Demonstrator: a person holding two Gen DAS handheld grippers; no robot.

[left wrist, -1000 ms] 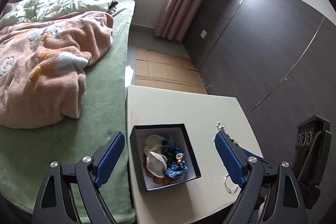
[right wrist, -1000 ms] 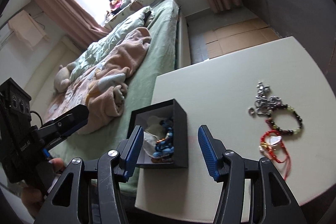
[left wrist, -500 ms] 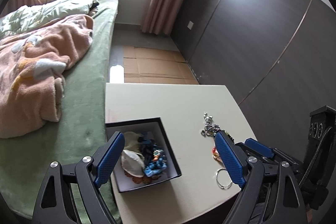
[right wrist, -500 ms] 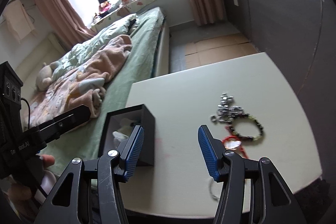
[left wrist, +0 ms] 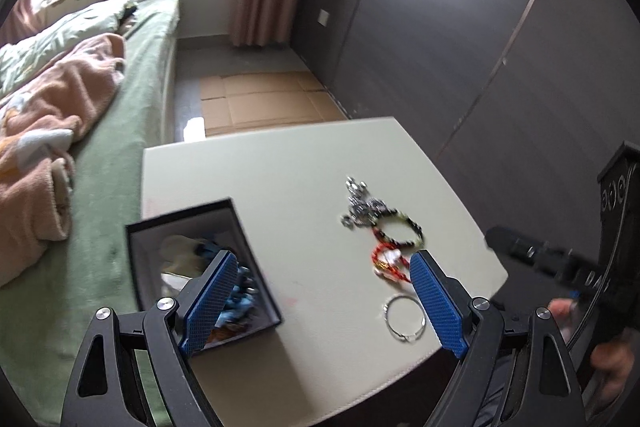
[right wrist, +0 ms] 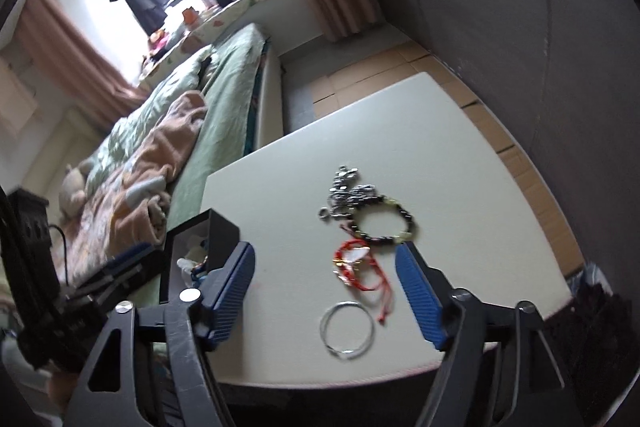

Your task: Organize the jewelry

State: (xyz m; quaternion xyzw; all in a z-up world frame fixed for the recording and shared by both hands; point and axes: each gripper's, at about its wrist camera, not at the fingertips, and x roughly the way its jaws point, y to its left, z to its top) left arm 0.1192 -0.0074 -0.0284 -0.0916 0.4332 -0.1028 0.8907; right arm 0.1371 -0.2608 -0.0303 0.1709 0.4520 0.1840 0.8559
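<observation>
Table (right wrist: 460, 155) beneath both tilted, empty tools

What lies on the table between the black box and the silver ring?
Nothing: between the black box and the silver ring the table is bare, as the left wrist view shows; the right wrist view agrees.

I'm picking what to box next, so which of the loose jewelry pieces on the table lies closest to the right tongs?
The plain silver ring, nearest the table's front edge, below the red string bracelet.
</observation>
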